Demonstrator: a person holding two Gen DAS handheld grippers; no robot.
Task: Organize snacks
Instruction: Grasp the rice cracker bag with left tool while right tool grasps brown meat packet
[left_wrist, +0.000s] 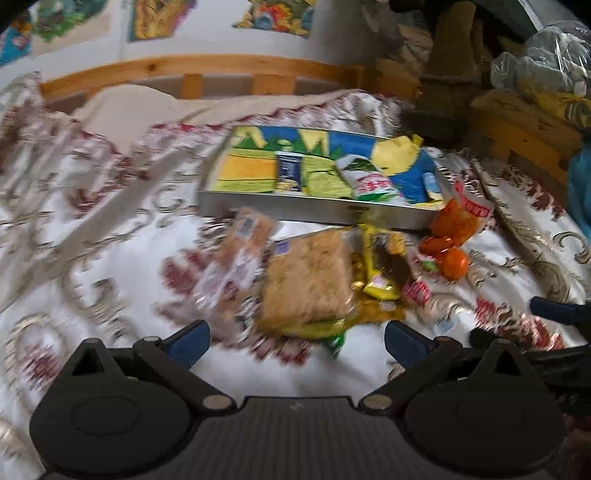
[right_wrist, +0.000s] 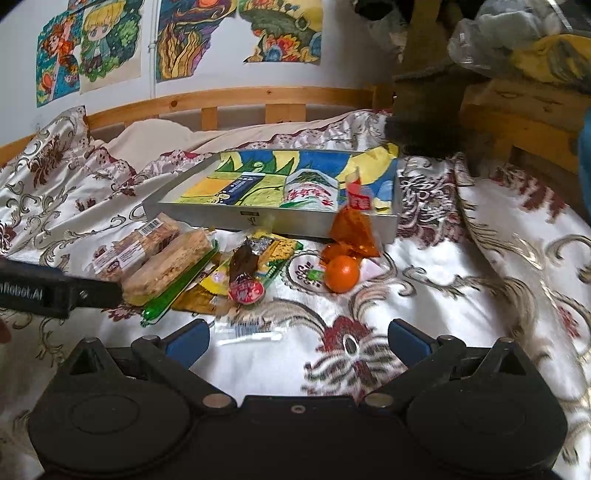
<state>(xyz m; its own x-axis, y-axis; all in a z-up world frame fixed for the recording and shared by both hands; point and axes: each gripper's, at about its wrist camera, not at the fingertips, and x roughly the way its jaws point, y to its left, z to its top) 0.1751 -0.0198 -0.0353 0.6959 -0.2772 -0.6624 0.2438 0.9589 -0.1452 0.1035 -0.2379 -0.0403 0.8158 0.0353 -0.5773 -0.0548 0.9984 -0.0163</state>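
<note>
On the silky bedspread (right_wrist: 461, 302), round orange (right_wrist: 342, 274), metal tray (right_wrist: 295, 223).

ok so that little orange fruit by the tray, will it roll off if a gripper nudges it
Probably. The orange fruit looks round and smooth, so a sideways nudge would likely send it rolling. The bedspread under it looks soft and rumpled, which may slow it or steer it into a fold. It lies beside the orange wrapper, which could block it on that side.

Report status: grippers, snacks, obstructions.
Left gripper open, empty. Right gripper open, empty. Two packets in tray; snack pile on bedspread. Nothing blocking.
</note>
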